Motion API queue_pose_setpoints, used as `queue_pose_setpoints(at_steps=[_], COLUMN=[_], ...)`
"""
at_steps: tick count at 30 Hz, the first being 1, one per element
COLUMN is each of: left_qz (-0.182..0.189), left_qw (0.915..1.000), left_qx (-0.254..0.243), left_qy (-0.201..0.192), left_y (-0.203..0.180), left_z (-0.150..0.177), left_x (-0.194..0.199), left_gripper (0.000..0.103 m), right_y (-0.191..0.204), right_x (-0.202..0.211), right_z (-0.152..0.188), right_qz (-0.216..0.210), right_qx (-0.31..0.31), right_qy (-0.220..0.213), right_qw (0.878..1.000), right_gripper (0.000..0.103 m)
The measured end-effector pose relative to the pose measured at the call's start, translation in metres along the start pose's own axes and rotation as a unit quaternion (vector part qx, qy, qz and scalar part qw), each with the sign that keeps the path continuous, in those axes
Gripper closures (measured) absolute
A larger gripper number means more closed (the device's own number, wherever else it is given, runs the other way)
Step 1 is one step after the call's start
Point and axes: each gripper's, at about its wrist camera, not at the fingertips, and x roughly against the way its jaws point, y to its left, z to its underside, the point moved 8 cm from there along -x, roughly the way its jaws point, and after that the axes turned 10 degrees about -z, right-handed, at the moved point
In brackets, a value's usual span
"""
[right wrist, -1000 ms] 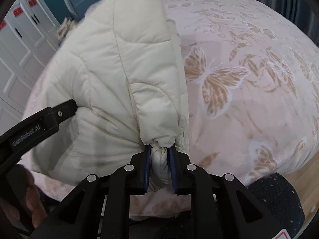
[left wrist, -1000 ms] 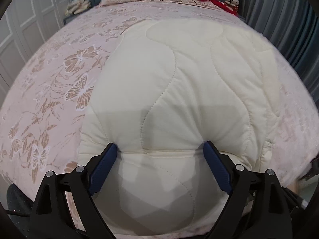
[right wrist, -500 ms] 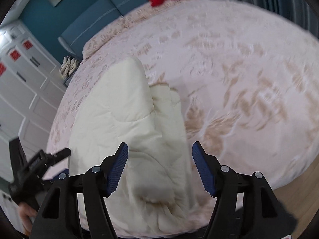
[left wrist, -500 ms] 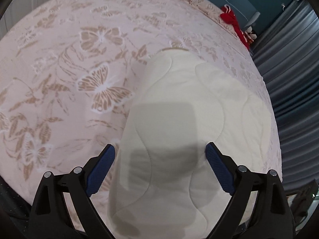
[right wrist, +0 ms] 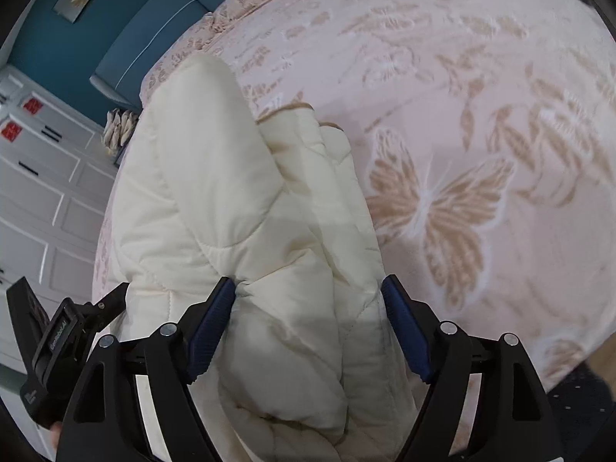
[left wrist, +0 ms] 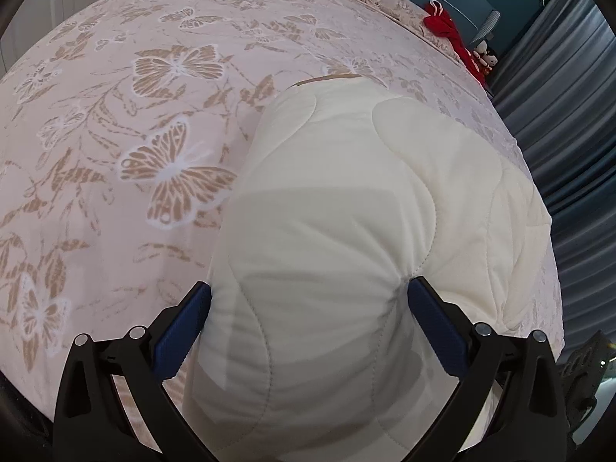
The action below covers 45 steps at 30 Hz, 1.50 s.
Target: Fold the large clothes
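Note:
A cream quilted padded coat (left wrist: 365, 208) lies folded into a thick bundle on a pink bed cover with tan butterflies (left wrist: 115, 134). My left gripper (left wrist: 308, 296) is open, its blue pads spread on either side of the bundle's near end, pressing into the padding. In the right wrist view the coat (right wrist: 238, 208) shows stacked folds and a brown-edged collar at its far end. My right gripper (right wrist: 308, 288) is open and straddles the folds. The left gripper's black body (right wrist: 65, 338) shows at the lower left there.
The bed cover (right wrist: 481, 115) spreads wide to the right of the coat. A red garment (left wrist: 446, 30) lies at the bed's head by a blue headboard (right wrist: 161, 27). White wardrobe doors (right wrist: 42, 192) stand on one side, grey curtains (left wrist: 569, 115) on the other.
My right gripper was shut on a bunched fold of the coat a second ago; it has let go and opened. Both grippers have come down over the folded bundle.

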Motion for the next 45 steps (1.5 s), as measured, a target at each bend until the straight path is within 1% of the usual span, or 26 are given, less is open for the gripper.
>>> queue_pose_setpoints(at_steps=[5,10,16,20,22,24,25,26,27,29,30,31,32,35,37,39,40,42,43,45], left_qz=[-0.009,-0.014,0.002,0.023,0.040,0.056,0.060,0.066,0.069,0.077,0.083,0.088,0.094,0.112,0.118,0.124,0.126,0.135,0.145,0.160], left_qw=[0.9999,0.9998,0.9998,0.9995,0.9989,0.9982,0.9979,0.9976,0.9974,0.9970,0.9966,0.9961,0.9954,0.9927,0.9899,0.9839,0.9818,0.9776,0.9738,0.9675], left_qx=[-0.005,-0.007,0.007,0.016,0.021,0.024,0.023,0.021,0.018,0.009,0.001,-0.007,-0.015,-0.028,-0.046,-0.070,-0.074,-0.071,-0.066,-0.060], left_qy=[-0.003,-0.012,-0.017,-0.016,-0.011,-0.004,-0.001,0.003,0.003,0.000,-0.003,-0.008,-0.011,-0.034,-0.064,-0.108,-0.120,-0.145,-0.162,-0.187], left_y=[0.000,0.000,0.004,0.007,0.008,0.010,0.010,0.009,0.008,0.005,0.003,0.001,0.000,0.001,0.001,-0.002,-0.001,0.001,0.006,0.012], left_z=[-0.001,-0.001,-0.001,-0.003,-0.003,-0.004,-0.004,-0.005,-0.005,-0.005,-0.005,-0.006,-0.007,-0.013,-0.018,-0.025,-0.029,-0.038,-0.044,-0.054], left_x=[-0.010,-0.018,-0.030,-0.037,-0.039,-0.038,-0.036,-0.032,-0.025,-0.011,0.000,0.011,0.024,0.066,0.097,0.138,0.152,0.180,0.200,0.226], left_gripper=[0.005,0.005,0.005,0.005,0.005,0.005,0.005,0.008,0.011,0.030,0.035,0.043,0.047,0.051,0.052,0.052,0.052,0.052,0.052,0.052], right_y=[-0.003,-0.005,-0.001,0.003,0.004,0.008,0.008,0.009,0.011,0.022,0.028,0.034,0.044,0.070,0.089,0.114,0.127,0.153,0.162,0.189], right_x=[-0.011,-0.020,-0.030,-0.032,-0.032,-0.031,-0.030,-0.026,-0.022,-0.009,-0.003,0.003,0.013,0.039,0.060,0.088,0.099,0.121,0.130,0.148], right_z=[0.001,0.004,-0.002,-0.002,-0.001,-0.001,-0.003,-0.002,-0.002,-0.003,-0.002,-0.002,0.000,0.005,0.008,0.010,0.009,0.008,0.008,0.008], right_qz=[0.005,-0.002,-0.001,-0.002,-0.005,-0.030,-0.044,-0.053,-0.058,-0.056,-0.052,-0.045,-0.035,-0.031,-0.039,-0.041,-0.041,-0.050,-0.058,-0.072], right_qx=[0.003,-0.006,0.006,0.010,0.011,-0.005,-0.020,-0.029,-0.032,-0.014,-0.004,0.009,0.027,0.061,0.084,0.118,0.133,0.159,0.166,0.190], right_qy=[0.003,0.005,0.005,0.007,0.010,0.018,0.022,0.022,0.022,0.014,0.010,0.006,0.000,-0.020,-0.039,-0.068,-0.082,-0.106,-0.114,-0.137], right_qw=[1.000,1.000,1.000,1.000,1.000,0.999,0.999,0.998,0.998,0.998,0.999,0.999,0.999,0.997,0.995,0.990,0.987,0.980,0.978,0.970], right_gripper=[0.024,0.024,0.023,0.023,0.026,0.038,0.042,0.049,0.058,0.066,0.068,0.069,0.070,0.072,0.073,0.073,0.073,0.073,0.073,0.073])
